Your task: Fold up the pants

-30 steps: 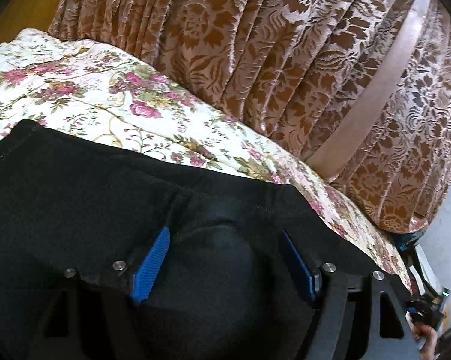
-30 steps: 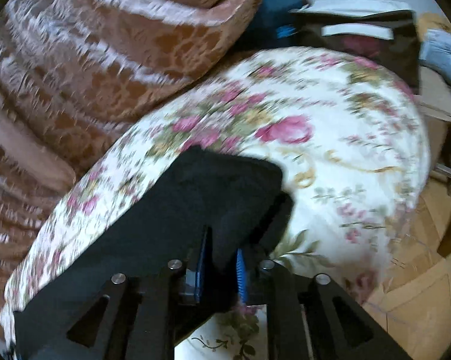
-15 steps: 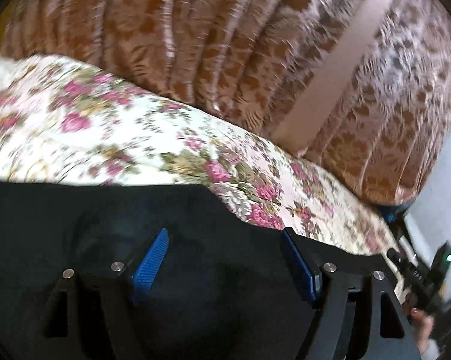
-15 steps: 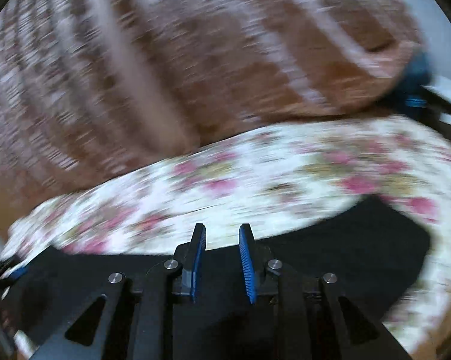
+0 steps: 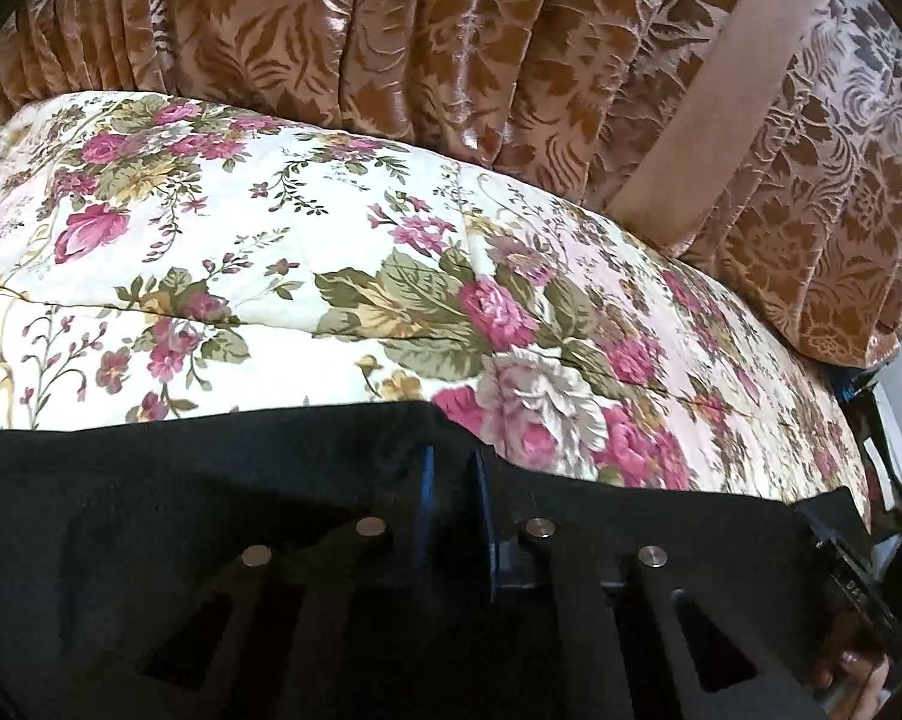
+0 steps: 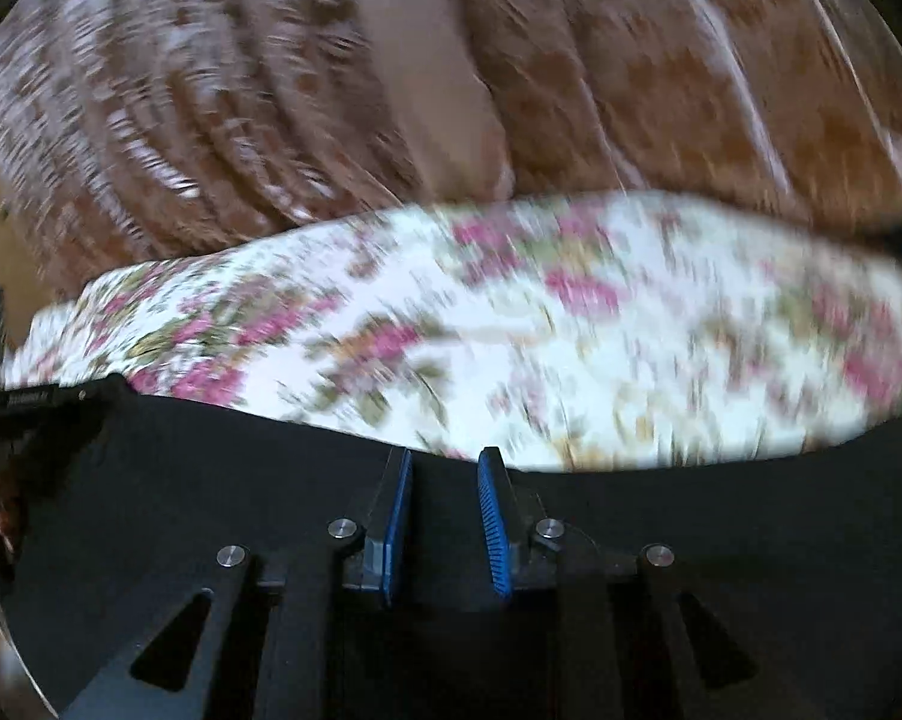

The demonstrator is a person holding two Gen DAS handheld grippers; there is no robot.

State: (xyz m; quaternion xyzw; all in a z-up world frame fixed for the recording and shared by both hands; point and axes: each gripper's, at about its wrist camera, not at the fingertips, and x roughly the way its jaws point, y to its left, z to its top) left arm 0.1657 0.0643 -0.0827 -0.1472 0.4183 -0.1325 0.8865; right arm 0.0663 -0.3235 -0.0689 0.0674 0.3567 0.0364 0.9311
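Black pants (image 5: 181, 480) lie on a floral bedspread (image 5: 271, 210), their far edge running across the lower part of both wrist views. My left gripper (image 5: 451, 456) sits at that edge with its jaws closing. Its blue pads are nearly together and pinch a fold of the black cloth. The right wrist view is blurred by motion. There my right gripper (image 6: 445, 459) is also at the edge of the pants (image 6: 721, 510). Its jaws are closing narrowly with black fabric between the blue pads.
A brown patterned curtain (image 5: 451, 30) hangs right behind the bed. It also fills the top of the right wrist view, above the bedspread (image 6: 571, 360). The other gripper's body and a hand (image 5: 853, 660) show at the lower right of the left wrist view.
My left jaws went from wide apart over the pants to nearly together on the cloth. Both views swept sideways along the bed, and the right gripper rolled while staying on the fabric.
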